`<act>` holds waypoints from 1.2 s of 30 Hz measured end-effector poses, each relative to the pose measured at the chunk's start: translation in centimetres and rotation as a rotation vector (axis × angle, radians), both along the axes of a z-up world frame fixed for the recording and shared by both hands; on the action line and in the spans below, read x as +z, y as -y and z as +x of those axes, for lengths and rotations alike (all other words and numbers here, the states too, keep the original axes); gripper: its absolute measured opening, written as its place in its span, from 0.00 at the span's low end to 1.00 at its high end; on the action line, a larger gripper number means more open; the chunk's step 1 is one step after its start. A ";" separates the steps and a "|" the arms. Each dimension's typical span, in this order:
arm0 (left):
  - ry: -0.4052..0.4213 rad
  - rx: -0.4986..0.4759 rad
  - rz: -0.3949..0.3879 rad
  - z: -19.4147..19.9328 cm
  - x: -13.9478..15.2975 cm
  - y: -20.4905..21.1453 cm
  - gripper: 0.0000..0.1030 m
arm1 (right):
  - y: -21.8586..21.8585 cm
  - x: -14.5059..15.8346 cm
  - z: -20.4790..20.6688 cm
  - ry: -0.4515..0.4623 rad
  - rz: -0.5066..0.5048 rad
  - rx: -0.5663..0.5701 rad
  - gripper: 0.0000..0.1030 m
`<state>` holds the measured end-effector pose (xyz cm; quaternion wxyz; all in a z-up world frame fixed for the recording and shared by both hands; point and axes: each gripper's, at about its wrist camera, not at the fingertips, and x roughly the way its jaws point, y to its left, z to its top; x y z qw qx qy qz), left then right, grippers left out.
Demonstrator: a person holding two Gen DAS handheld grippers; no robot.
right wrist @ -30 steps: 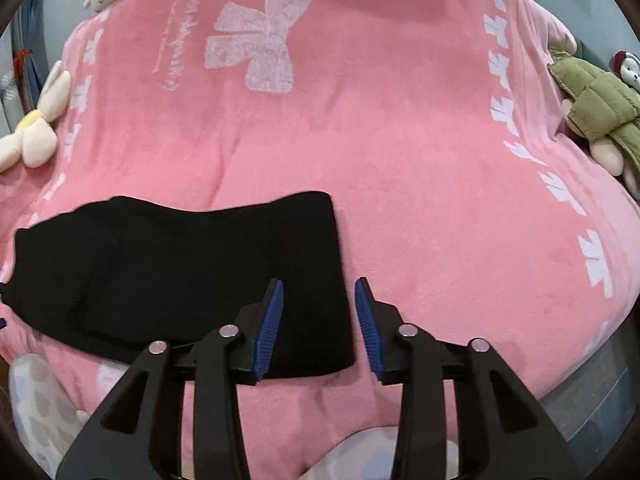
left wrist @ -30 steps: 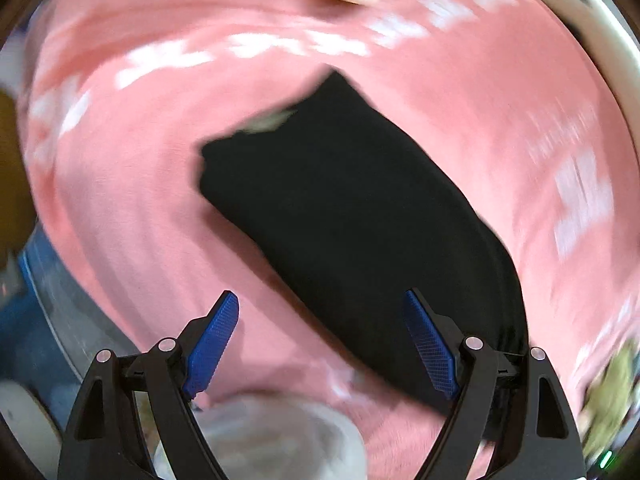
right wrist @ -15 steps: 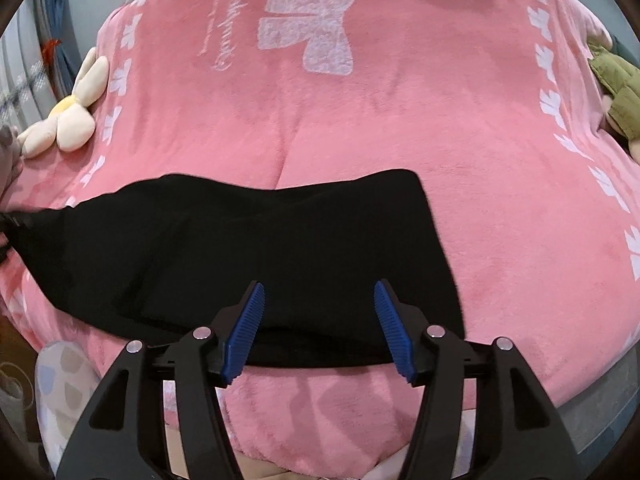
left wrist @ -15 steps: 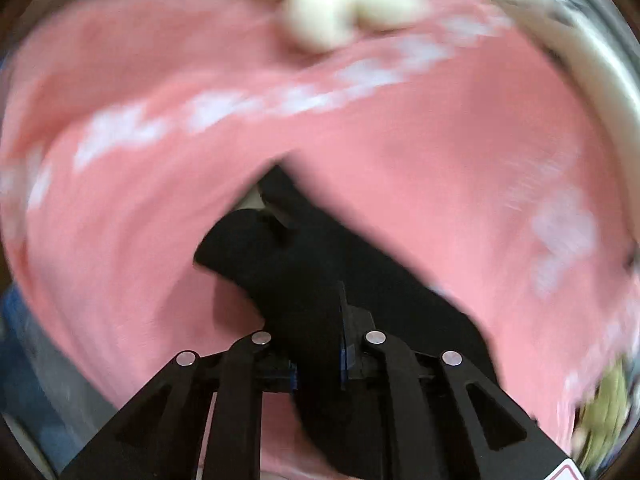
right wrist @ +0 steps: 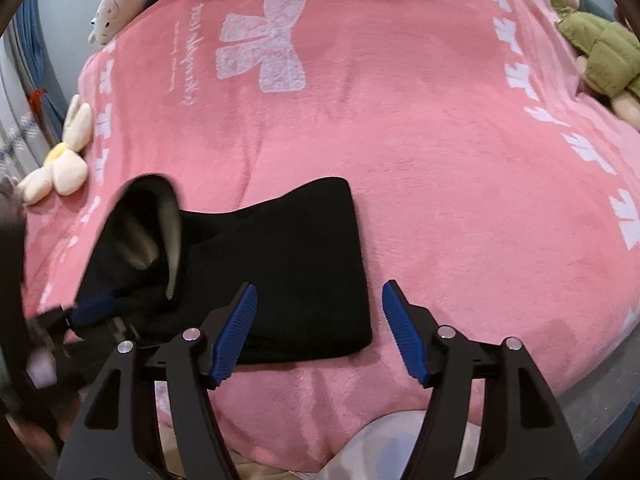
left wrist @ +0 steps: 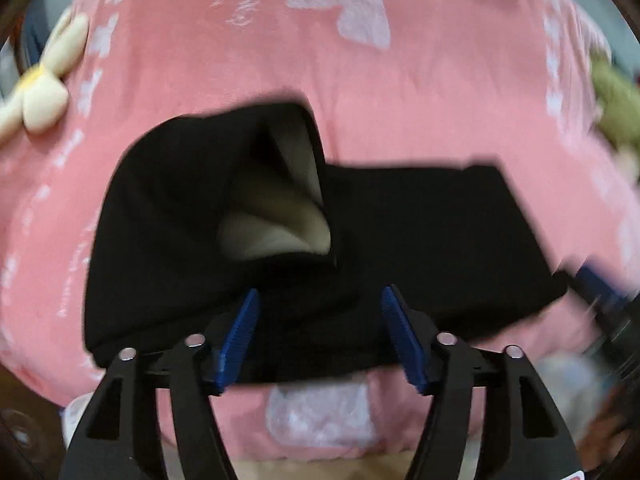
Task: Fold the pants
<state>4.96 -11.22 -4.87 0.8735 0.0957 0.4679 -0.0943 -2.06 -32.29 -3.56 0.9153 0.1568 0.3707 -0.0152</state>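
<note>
Right wrist view: black pants (right wrist: 280, 264) on pink blanket (right wrist: 440, 160), near its front edge.
Flower plush (right wrist: 60, 160) at left edge, white bow print (right wrist: 264, 44) mid-blanket, green plush (right wrist: 600, 52) at right. Left end of pants folded over, pale lining showing. Left gripper (left wrist: 320, 312) just opening, jaws apart above cloth, gripping nothing; right gripper (right wrist: 320, 308) likewise opening, empty, over pants' right corner.

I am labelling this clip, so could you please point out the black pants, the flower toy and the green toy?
black pants (right wrist: 296, 264): right wrist view, flat folded part.
flower toy (right wrist: 60, 164): right wrist view, its cream petals.
green toy (right wrist: 600, 56): right wrist view, its green body.
</note>
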 end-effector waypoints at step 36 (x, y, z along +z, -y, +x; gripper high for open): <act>-0.054 0.181 0.031 -3.7 -1.0 -12.5 0.75 | -9.4 6.9 7.8 0.149 0.113 0.300 0.11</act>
